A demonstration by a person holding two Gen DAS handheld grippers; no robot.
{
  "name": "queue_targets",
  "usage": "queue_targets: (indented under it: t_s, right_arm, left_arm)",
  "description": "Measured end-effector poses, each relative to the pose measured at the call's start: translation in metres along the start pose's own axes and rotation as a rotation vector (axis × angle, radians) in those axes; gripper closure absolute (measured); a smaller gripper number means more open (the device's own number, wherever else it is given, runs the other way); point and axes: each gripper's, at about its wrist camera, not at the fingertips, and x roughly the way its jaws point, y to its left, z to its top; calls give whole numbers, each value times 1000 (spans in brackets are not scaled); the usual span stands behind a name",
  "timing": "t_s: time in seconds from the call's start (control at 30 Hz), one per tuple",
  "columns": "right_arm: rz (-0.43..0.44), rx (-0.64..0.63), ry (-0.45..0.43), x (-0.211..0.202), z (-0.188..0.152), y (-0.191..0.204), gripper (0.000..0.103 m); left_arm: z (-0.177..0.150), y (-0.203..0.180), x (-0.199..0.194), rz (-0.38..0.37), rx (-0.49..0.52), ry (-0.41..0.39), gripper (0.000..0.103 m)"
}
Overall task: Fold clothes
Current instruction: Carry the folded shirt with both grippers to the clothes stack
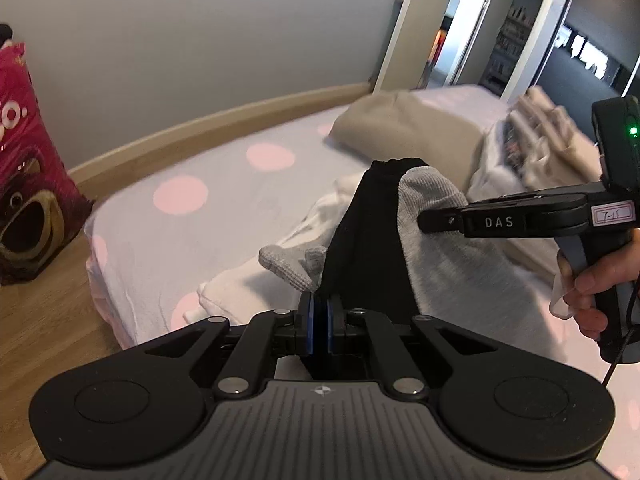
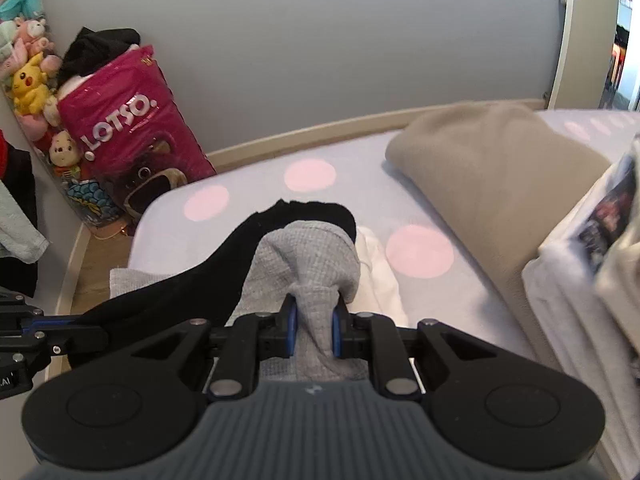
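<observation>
A black-and-grey garment hangs between both grippers above the bed. My left gripper (image 1: 319,300) is shut on its black part (image 1: 360,248); the same black cloth (image 2: 192,280) runs to the left in the right wrist view. My right gripper (image 2: 314,316) is shut on a bunched grey waffle-knit part (image 2: 312,256). In the left wrist view the right gripper (image 1: 424,220) comes in from the right and pinches the grey cloth (image 1: 424,200). A white garment (image 1: 288,236) lies on the bed below.
The bed (image 2: 240,184) has a pale sheet with pink dots. A folded beige garment (image 2: 500,160) and a stack of folded clothes (image 2: 580,280) lie on it at the right. A pink Lotso bag (image 2: 132,128) and plush toys (image 2: 28,84) stand on the floor at the left.
</observation>
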Motion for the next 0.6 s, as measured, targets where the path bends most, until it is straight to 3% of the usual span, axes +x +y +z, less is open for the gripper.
queue_targets:
  t_s: [0.07,0.1,0.13,0.2,0.33,0.43,0.53,0.6]
  right_arm:
    - [-5,15,-17,-3,-4,-6,75]
    - [-8,22,-29,-7,-6,-9,63]
    - [-12,29,-41,-12,-8,-11,57]
    - [-20,42,-65,-20,-12,-17,52]
    - [-35,69,-114,-38,-21,-28,53]
    - [-39,83,-147,-52,-28,-35,65]
    - [-6,78,-157,-74,-39,-37,70]
    - [19,66,-146,-75,-45,-32,79]
  left_arm:
    - [-4,5,6,19,-6,11,94]
    - [-4,6,5,26,-10,6,92]
    - [-3,6,4,36,-16,-6,90]
    - [-2,3,0,65,-5,-30,90]
    - [0,-7,-13,113,44,-92,90]
    - [4,-19,-19,98,90,-132,90]
    - [4,-35,-12,62,153,-89,90]
    - [2,-39,-5,47,172,-44,90]
